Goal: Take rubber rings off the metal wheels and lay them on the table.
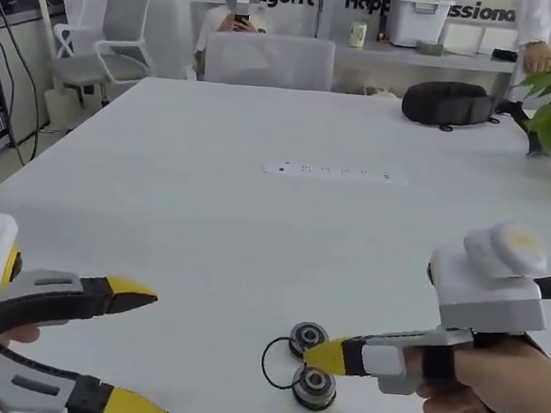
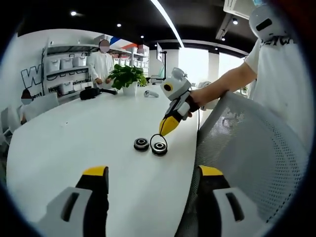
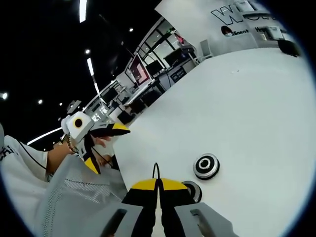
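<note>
**Head view.** The right gripper [image 1: 323, 355], lower right, has its jaws closed on a thin black rubber ring [image 1: 277, 363]. The ring's loop hangs left of the tip, between two metal wheels [image 1: 309, 338] [image 1: 314, 387] on the white table [image 1: 256, 215]. The left gripper [image 1: 138, 353], lower left, is open and empty. Wall lettering at top reads partly "igent" and "Happ…ssiona".

**Left gripper view.** Own jaws are spread at the bottom edge. The wheels [image 2: 141, 144] [image 2: 159, 149] lie mid-frame under the right gripper [image 2: 168, 127].

**Right gripper view.** Own jaws are shut, and the ring [image 3: 156, 170] projects above the tips. The wheels [image 3: 206, 166] [image 3: 193, 190] lie to the right.

**Status (judged).** One ring is gripped but not yet laid down. Both wheels show dark rims, so rings probably remain to be removed.
</note>
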Action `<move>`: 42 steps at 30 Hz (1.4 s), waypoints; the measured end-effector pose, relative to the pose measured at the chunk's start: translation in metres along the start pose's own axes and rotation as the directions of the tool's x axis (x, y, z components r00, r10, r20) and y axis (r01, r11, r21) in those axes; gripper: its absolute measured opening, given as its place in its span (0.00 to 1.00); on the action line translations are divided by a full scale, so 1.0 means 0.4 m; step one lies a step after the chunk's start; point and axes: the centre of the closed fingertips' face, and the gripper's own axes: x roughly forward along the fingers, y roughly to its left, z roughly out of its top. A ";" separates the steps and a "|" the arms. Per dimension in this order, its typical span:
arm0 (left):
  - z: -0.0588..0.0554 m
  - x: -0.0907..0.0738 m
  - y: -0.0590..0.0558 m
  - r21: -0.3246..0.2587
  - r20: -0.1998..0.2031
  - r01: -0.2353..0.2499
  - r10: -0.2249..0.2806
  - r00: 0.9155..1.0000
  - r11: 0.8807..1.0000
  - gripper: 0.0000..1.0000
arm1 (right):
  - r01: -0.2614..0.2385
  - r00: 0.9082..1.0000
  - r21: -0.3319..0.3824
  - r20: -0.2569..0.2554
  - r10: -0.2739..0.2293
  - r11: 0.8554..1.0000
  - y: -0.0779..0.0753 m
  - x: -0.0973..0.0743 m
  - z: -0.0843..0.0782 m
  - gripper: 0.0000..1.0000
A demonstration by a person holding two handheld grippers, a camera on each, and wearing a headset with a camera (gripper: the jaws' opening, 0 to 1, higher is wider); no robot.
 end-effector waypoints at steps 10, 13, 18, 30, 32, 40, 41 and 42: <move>-0.028 0.005 -0.022 -0.072 0.030 -0.014 0.016 0.999 0.997 0.72 | -0.030 0.996 -0.067 -0.082 0.025 0.997 0.026 0.034 -0.014 0.00; -0.034 0.009 -0.028 -0.084 0.036 -0.019 0.022 0.999 0.996 0.72 | -0.039 0.995 -0.079 -0.100 0.031 0.996 0.031 0.047 -0.014 0.00; -0.040 0.012 -0.035 -0.103 0.041 -0.016 0.020 0.999 0.995 0.72 | -0.056 0.991 -0.097 -0.126 0.043 0.994 0.040 0.076 -0.016 0.00; -0.042 0.011 -0.034 -0.109 0.043 -0.021 0.026 0.999 0.994 0.72 | -0.036 0.983 -0.125 -0.185 0.012 0.992 0.006 0.137 -0.027 0.00; -0.042 0.011 -0.032 -0.114 0.047 -0.024 0.030 0.998 0.993 0.72 | -0.032 0.981 -0.128 -0.196 0.006 0.991 0.002 0.146 -0.033 0.00; -0.043 0.009 -0.033 -0.114 0.049 -0.023 0.029 0.998 0.993 0.72 | -0.021 0.975 -0.126 -0.223 -0.008 0.992 -0.014 0.172 -0.053 0.00; -0.042 0.009 -0.033 -0.115 0.049 -0.023 0.029 0.998 0.993 0.72 | -0.014 0.974 -0.126 -0.225 -0.014 0.992 -0.017 0.174 -0.055 0.00; -0.043 0.009 -0.033 -0.115 0.050 -0.023 0.028 0.998 0.993 0.72 | -0.005 0.974 -0.128 -0.227 -0.025 0.992 -0.022 0.176 -0.056 0.00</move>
